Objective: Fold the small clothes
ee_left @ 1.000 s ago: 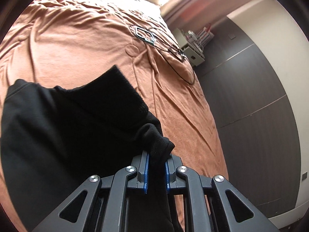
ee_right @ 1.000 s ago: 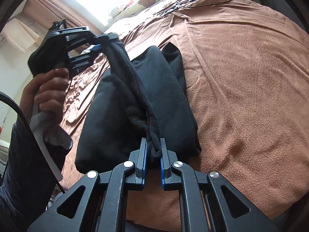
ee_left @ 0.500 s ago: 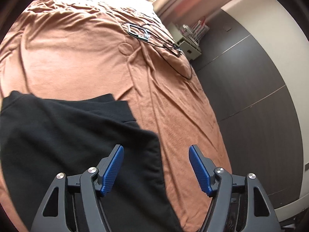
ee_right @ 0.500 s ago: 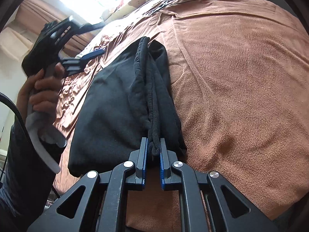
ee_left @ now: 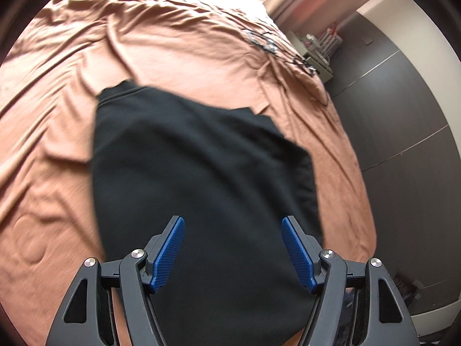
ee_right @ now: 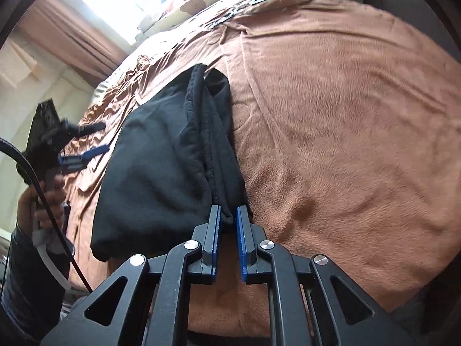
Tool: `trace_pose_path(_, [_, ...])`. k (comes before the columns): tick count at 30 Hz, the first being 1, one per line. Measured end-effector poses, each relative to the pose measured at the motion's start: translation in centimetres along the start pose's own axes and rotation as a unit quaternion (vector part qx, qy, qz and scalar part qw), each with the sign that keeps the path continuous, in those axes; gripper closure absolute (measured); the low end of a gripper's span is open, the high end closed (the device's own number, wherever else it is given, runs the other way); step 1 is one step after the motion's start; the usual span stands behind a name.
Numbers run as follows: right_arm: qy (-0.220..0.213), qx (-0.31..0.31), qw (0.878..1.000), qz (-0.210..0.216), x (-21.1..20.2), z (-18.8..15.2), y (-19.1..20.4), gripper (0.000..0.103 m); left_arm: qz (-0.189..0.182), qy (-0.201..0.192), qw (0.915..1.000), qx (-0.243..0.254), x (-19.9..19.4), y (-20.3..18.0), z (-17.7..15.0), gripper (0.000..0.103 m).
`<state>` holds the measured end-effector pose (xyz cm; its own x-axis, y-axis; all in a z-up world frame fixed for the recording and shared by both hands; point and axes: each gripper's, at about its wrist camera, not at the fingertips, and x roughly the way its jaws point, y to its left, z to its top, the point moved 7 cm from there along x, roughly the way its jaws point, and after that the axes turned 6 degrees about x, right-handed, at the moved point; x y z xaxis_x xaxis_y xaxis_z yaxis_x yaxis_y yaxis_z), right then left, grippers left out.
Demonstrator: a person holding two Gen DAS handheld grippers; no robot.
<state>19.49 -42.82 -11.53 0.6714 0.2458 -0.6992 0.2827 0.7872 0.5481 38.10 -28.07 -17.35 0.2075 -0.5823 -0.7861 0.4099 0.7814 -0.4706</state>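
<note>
Two grippers work over one black garment point(ee_left: 201, 173) lying folded on a brown bedspread point(ee_left: 72, 101). In the left wrist view, the left gripper point(ee_left: 232, 249) hangs above the near part of the garment with its blue fingers point(ee_left: 168, 252) spread wide and nothing between them; the cloth lies flat beneath. A tangle of black cable point(ee_left: 288, 54) lies far off on the bedspread near a bedside stand point(ee_left: 319, 54).

In the right wrist view, the right gripper point(ee_right: 228, 216) sits at the garment's point(ee_right: 161, 173) near corner. Its jaws have just been opening, and a bunched edge of cloth lies in the narrow gap between the fingers point(ee_right: 241, 239), no longer squeezed. To the left, a hand point(ee_right: 40, 201) holds the left gripper point(ee_right: 95, 138), open, beside the garment. Pillows point(ee_right: 184, 5) lie at the far end below a bright window.
</note>
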Motion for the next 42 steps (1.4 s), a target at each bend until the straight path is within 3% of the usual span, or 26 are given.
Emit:
trace_pose_path(2, [-0.003,0.003,1.000,0.000,-0.3,0.4,0.0,0.057,0.007,0.001,1.0000,-0.006,-0.8,1.3,-1.3,0.032])
trace_pose_path(3, [-0.006,-0.002,1.000,-0.002,-0.3,0.7,0.1,0.053,0.009,-0.001,0.9999,-0.011,-1.1,1.9,-1.9,0.032])
trace_pose_path(11, [0.032,-0.075,0.997,-0.009,2.5,2.4,2.4,0.052,0.026,0.003,0.9980,-0.057,-3.1,6.3,-6.9,0.032])
trace_pose_path(15, [0.057,-0.100,0.993,-0.019,4.4,3.0,3.1,0.049,0.012,0.019,0.9953,-0.094,-2.5,7.4,-9.1,0.033])
trace_pose_path(17, [0.064,-0.108,0.992,-0.024,5.3,3.3,3.4,0.047,0.007,0.024,0.9947,-0.100,-2.1,7.5,-9.7,0.038])
trace_pose_path(19, [0.073,-0.122,0.989,-0.031,6.2,3.5,3.6,0.047,-0.011,0.029,0.9934,-0.110,-1.6,7.4,-10.1,0.046])
trace_pose_path(25, [0.091,-0.157,0.982,-0.051,8.7,3.7,3.9,0.047,-0.024,0.042,0.9912,-0.123,0.1,6.9,-10.4,0.053])
trace_pose_path(27, [0.093,-0.164,0.981,-0.052,9.1,3.7,3.9,0.058,-0.024,0.044,0.9905,-0.128,0.5,6.7,-10.5,0.053])
trace_pose_path(35, [0.089,-0.122,0.988,-0.027,8.6,3.6,2.6,0.078,-0.054,0.043,0.9853,-0.156,-0.2,6.6,-11.4,0.053])
trace_pose_path(42, [0.104,-0.072,0.992,0.018,8.4,3.4,2.0,0.080,-0.111,0.045,0.9701,-0.211,0.6,6.9,-12.7,0.053])
